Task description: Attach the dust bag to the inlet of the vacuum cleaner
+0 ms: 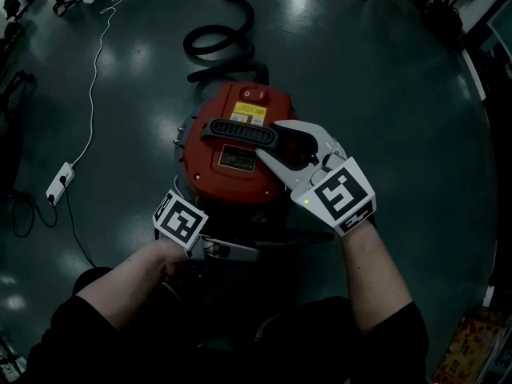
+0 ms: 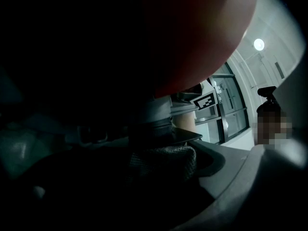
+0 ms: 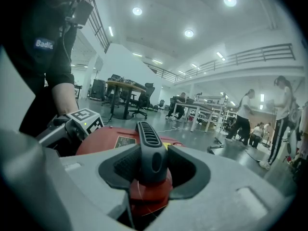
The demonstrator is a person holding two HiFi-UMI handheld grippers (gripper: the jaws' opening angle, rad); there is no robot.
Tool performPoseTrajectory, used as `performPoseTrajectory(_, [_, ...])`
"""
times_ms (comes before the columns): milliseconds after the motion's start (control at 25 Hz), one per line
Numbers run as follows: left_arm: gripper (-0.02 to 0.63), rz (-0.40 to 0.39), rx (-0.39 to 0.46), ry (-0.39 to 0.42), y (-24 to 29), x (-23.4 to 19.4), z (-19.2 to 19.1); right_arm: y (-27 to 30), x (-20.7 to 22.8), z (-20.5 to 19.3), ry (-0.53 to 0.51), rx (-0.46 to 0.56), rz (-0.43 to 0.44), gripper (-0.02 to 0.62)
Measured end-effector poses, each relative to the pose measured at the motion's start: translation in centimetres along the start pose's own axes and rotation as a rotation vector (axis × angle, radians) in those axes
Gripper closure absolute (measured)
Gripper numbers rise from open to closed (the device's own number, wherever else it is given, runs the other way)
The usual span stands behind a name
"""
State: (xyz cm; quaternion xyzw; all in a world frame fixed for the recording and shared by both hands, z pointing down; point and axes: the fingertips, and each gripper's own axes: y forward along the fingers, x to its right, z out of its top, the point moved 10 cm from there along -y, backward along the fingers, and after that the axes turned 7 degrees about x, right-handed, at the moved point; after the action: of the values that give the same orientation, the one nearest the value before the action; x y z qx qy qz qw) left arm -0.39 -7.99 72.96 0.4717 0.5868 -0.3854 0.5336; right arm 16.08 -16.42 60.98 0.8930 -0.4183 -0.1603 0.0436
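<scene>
Grey jaws of the right gripper (image 1: 270, 141) are closed onto the black handle (image 1: 238, 134) of the vacuum cleaner (image 1: 240, 174), one jaw on each side of the bar. In the right gripper view we see both textured pads (image 3: 124, 163) touching it. The vacuum cleaner stands on the floor (image 1: 384, 94) just in front of us, between our forearms.

The left gripper (image 1: 240, 252) sits low at the machine's near side, under the rim of the red lid. Its own view is very dark (only one meshed pad (image 2: 166, 161) and a grey ribbed collar (image 2: 153, 117) below the red body show), so we cannot tell whether those jaws are apart or together.

Beyond the lid a black hose (image 1: 220, 42) curls across the floor. To the left lie a white cable (image 1: 94, 78) and a power strip (image 1: 60, 181), well apart from the machine.
</scene>
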Motion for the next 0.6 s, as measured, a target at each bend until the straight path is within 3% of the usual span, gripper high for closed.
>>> performPoseTrajectory(400, [0.147, 0.061, 0.037, -0.019, -4.1, 0.7, 0.4, -0.7, 0.1, 0.6, -0.024, -0.011, 0.01, 0.431])
performPoseTrajectory(600, [0.147, 0.109, 0.039, -0.021, -5.6, 3.1, 1.2, -3.4, 0.7, 2.0, 0.087, -0.016, -0.054, 0.416])
